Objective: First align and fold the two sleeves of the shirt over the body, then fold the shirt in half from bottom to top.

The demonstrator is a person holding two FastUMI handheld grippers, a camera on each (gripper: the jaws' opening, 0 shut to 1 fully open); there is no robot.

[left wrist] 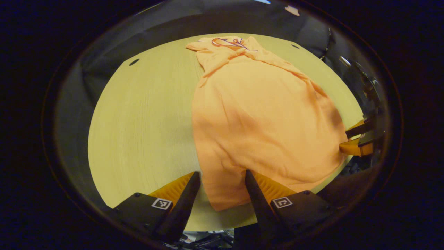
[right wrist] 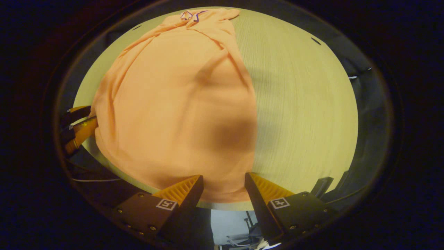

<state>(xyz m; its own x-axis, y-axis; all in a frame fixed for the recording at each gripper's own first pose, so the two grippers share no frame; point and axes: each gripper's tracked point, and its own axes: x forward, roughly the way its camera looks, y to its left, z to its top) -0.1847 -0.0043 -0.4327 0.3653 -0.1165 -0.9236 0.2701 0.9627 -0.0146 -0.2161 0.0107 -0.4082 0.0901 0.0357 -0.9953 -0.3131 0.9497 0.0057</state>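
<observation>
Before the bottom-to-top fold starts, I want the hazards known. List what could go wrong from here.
1. Both the left gripper and the right gripper stand open over the hem of the shirt; pinching only the top layer could spoil the fold.
2. The hem lies at the edge of the table, so the cloth could slip off.
3. The sleeves look bunched near the collar; lifting may undo them.

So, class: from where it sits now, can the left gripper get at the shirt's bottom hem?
Probably yes. The left gripper is open, its fingers either side of the shirt hem at the table edge, nothing between.
</observation>
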